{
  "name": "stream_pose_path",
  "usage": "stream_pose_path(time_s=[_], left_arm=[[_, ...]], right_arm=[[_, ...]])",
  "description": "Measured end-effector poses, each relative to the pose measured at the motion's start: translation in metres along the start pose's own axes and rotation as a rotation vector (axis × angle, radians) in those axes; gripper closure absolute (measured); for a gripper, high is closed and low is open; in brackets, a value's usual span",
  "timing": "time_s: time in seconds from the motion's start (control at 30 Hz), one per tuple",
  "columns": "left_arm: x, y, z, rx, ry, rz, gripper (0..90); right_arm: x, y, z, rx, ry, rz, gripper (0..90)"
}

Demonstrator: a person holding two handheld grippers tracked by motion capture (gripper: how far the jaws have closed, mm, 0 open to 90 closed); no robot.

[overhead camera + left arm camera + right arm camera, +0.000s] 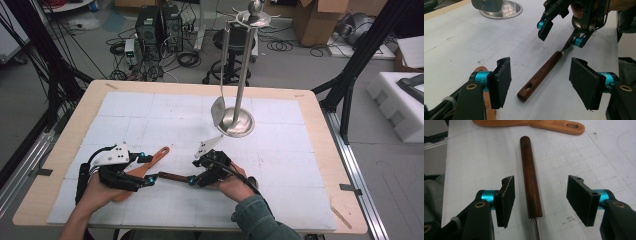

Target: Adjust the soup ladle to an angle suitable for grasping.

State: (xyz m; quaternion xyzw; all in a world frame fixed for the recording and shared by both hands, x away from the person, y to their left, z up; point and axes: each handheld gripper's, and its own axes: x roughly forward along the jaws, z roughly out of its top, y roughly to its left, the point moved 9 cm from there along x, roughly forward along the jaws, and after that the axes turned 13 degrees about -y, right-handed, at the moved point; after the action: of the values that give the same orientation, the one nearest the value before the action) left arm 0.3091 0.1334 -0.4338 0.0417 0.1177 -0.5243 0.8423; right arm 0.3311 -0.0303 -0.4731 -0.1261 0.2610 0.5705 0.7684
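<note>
A utensil with a dark wooden handle lies flat on the white mat between my two grippers. In the right gripper view the handle runs between the jaws of my right gripper, which is open and straddles it near the metal shank. My left gripper is open too, and the handle's holed end lies just ahead of its pads. An orange wooden spatula rests on the mat beside my left gripper, partly under it. My right gripper faces the left one.
A metal utensil stand with a round base rises at mid-table, and a metal utensil hangs from it. The white mat covers most of the wooden table. Cables, boxes and a stool lie on the floor beyond.
</note>
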Motion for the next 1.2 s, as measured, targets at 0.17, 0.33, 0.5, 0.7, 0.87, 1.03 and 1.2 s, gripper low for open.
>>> stream_pose_path(time_s=[0.17,0.33,0.5,0.7,0.87,1.03,1.2], left_arm=[[0.000,0.001,0.000,0.002,0.001,0.001,34.4],[-0.001,0.001,0.000,-0.004,-0.001,0.004,34.4],[0.000,0.001,0.000,-0.006,-0.003,0.004,34.4],[0.000,0.001,0.000,-0.004,-0.001,0.004,34.4],[0.000,0.001,0.000,-0.005,-0.004,0.003,34.4],[0.000,0.001,0.000,-0.004,-0.002,0.002,34.4],[0.000,0.000,-0.001,-0.006,0.000,0.001,34.5]], right_arm=[[0.006,0.000,-0.003,-0.003,0.010,0.007,40.2],[0.011,0.001,-0.006,-0.009,0.029,0.009,40.2],[0.015,0.002,-0.009,-0.013,0.045,0.014,40.6],[0.018,0.001,-0.014,-0.020,0.077,0.012,45.8],[0.021,0.003,-0.018,-0.045,0.103,0.030,55.1],[0.024,0.004,-0.021,-0.086,0.120,0.022,65.2],[0.024,0.006,-0.021,-0.136,0.126,0.022,72.8]])
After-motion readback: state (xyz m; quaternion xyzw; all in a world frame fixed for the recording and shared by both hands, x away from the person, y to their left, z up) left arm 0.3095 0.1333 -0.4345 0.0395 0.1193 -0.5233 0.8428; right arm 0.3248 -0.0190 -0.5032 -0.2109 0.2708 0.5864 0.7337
